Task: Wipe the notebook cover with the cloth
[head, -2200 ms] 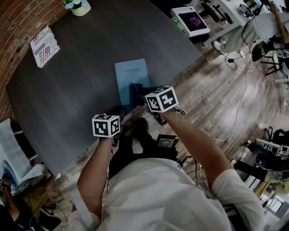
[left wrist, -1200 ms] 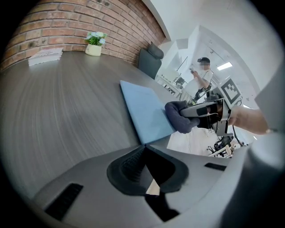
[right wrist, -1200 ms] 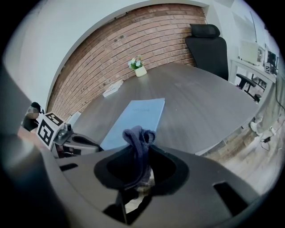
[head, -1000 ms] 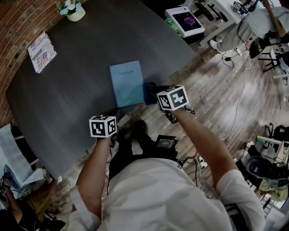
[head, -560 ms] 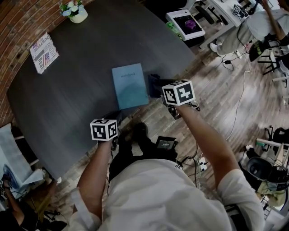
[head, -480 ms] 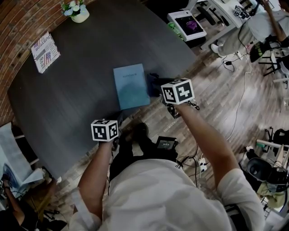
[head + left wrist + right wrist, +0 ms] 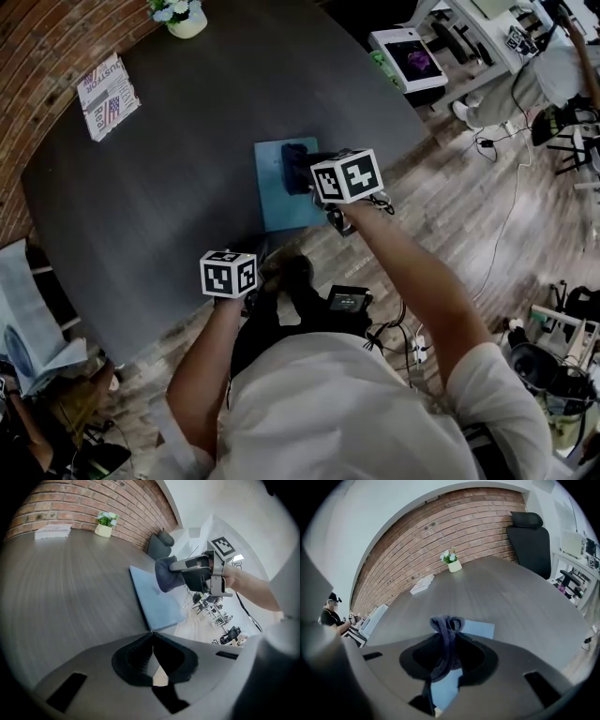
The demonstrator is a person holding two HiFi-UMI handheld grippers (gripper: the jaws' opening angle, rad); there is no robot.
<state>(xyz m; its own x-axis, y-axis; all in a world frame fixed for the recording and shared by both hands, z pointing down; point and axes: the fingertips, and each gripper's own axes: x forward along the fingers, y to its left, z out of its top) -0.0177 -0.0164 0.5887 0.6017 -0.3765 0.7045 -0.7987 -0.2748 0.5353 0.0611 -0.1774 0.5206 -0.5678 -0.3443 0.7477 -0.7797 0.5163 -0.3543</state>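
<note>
My right tongs' (image 7: 446,637) cube (image 7: 347,175) hides the notebook's (image 7: 279,204) right edge. They pinch the bunched cloth (image 7: 446,622) over its far end. My left tongs (image 7: 152,641), closed and empty, hang nearer.

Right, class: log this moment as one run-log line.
right gripper: shut on cloth | cloth: over notebook, contact unclear | left gripper: shut, empty

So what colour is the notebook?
Light blue, plain all over. The notebook shows best in the head view.

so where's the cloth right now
The cloth is pinched in the right gripper, over the far half of the notebook, near the table's front edge, at the centre of the head view.
</note>
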